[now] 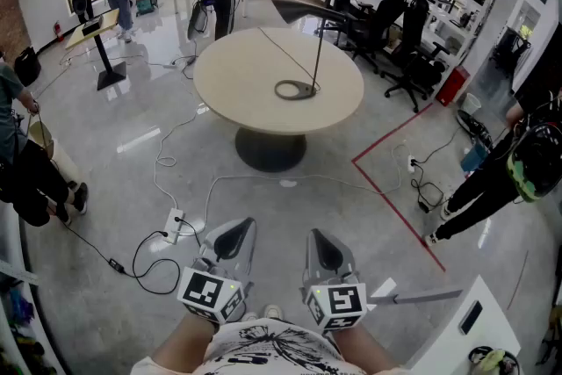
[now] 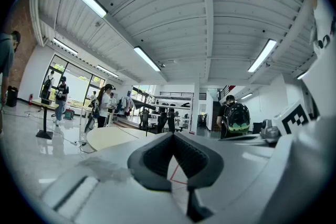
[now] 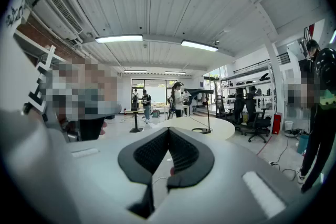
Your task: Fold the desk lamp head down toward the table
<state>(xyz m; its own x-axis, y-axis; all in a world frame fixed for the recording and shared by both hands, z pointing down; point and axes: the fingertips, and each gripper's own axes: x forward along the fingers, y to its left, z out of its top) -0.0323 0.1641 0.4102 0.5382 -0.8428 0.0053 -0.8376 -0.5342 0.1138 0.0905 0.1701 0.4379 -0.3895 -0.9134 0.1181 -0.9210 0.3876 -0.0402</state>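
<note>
A black desk lamp (image 1: 317, 57) stands on the round beige table (image 1: 237, 79), with a ring base, a thin upright pole and a flat dark head held level at the top. Its cord runs back across the tabletop. Both grippers are low, close to my body and far short of the table. The left gripper (image 1: 235, 233) is shut with nothing in it, and so is the right gripper (image 1: 323, 243). In the right gripper view the lamp (image 3: 208, 113) rises beyond the shut gripper (image 3: 168, 129). The left gripper view shows the shut gripper (image 2: 173, 135) and the table (image 2: 113, 136) behind it.
A power strip (image 1: 173, 226) and cables lie on the glossy floor between me and the table. A red tape line (image 1: 395, 189) runs at right, where a person (image 1: 500, 171) stands. Office chairs (image 1: 408, 39) sit behind the table. A stand (image 1: 105, 57) and other people are at back left.
</note>
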